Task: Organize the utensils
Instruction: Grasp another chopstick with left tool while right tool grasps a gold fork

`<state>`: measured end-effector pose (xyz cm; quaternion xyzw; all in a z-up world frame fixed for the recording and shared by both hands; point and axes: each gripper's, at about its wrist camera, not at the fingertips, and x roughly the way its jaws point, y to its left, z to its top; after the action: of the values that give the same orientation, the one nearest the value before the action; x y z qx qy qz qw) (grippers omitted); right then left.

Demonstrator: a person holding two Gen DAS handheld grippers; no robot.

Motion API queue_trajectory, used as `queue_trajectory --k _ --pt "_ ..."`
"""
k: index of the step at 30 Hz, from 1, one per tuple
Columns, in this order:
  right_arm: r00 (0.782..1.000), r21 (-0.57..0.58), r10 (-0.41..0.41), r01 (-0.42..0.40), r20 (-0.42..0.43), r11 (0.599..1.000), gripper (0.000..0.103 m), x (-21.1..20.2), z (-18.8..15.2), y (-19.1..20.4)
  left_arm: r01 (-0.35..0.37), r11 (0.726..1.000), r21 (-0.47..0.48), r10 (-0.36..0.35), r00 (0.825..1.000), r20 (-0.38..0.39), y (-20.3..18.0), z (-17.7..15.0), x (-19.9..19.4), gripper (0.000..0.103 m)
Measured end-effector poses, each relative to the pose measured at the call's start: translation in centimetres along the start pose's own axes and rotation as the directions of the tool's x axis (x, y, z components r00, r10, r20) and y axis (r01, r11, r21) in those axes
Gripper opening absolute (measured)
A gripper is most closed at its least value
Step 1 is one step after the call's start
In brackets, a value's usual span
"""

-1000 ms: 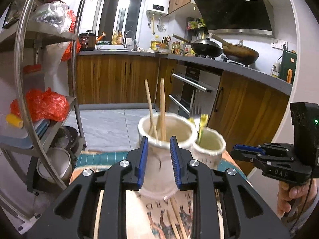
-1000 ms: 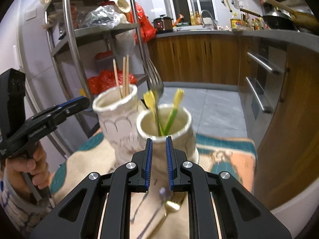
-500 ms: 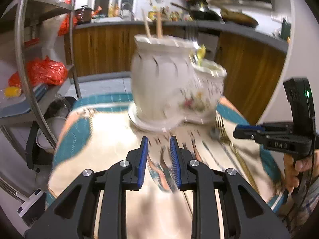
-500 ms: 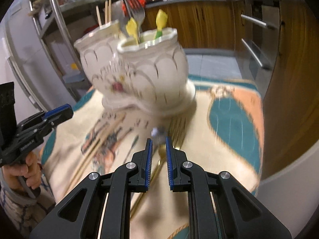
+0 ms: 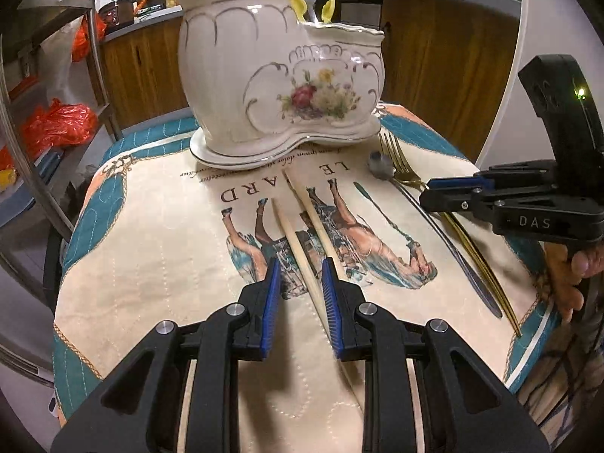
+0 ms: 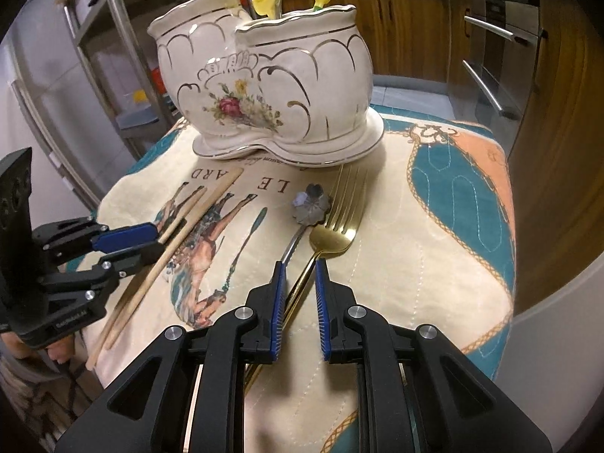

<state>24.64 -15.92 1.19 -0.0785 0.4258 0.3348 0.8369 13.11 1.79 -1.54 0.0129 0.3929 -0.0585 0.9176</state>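
A white flowered ceramic holder [image 5: 264,75] [image 6: 271,87] with two compartments stands at the back of the printed cloth. Its taller compartment holds chopsticks, the lower one a fork and yellow-handled utensils. Two loose chopsticks [image 5: 305,226] [image 6: 196,207] lie on the cloth. My left gripper [image 5: 300,275] [image 6: 156,243] hangs low over them, open only narrowly, with one chopstick in the gap and its pads clear of it. A gold fork [image 5: 400,162] [image 6: 339,219] and a flower-headed silver spoon [image 5: 379,164] [image 6: 311,207] lie to the right. My right gripper [image 6: 300,266] [image 5: 430,193] is narrowly open astride the fork's handle.
The cloth [image 5: 151,245] covers a small table whose edges fall away close on the left, right and front. A metal rack [image 5: 22,151] with red bags stands to the left. Wooden cabinets [image 6: 547,113] and an oven front lie behind and to the right.
Both grippers have come down from the holder's rim height to just above the cloth and tipped downward. Their jaw gaps look the same. Nothing has been picked up.
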Motion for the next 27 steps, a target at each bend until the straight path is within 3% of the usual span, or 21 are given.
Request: queue_trajectory --k 6,13,17,22,27 --pt "1.000 -0.050 -0.012 0.011 -0.016 0.999 0.016 -0.4 -0.2 0.0 -0.011 0.999 0.030 0.012 1.000 -0.012 0.3 -0.1 -0.2 0.009" --pt "0.996 -0.057 -0.035 0.030 -0.082 0.998 0.015 -1.0 -0.2 -1.1 -0.004 1.000 -0.011 0.003 0.999 -0.054 2.9 0.6 -0.2 0.008" --pt "0.982 -0.078 -0.045 0.031 -0.182 0.996 0.015 -0.9 0.5 -1.4 0.024 1.000 -0.004 -0.024 0.992 -0.120 3.5 1.4 0.0 0.008" --pt "0.941 -0.128 -0.086 0.045 -0.328 0.991 0.015 0.1 2.0 -0.9 0.059 0.996 0.065 -0.040 0.964 -0.264 3.2 2.7 0.3 0.010" --pt "0.888 -0.094 -0.081 0.043 -0.453 0.995 0.015 1.4 3.8 -1.1 0.108 0.986 0.130 -0.045 0.909 -0.414 3.0 3.8 1.0 0.017"
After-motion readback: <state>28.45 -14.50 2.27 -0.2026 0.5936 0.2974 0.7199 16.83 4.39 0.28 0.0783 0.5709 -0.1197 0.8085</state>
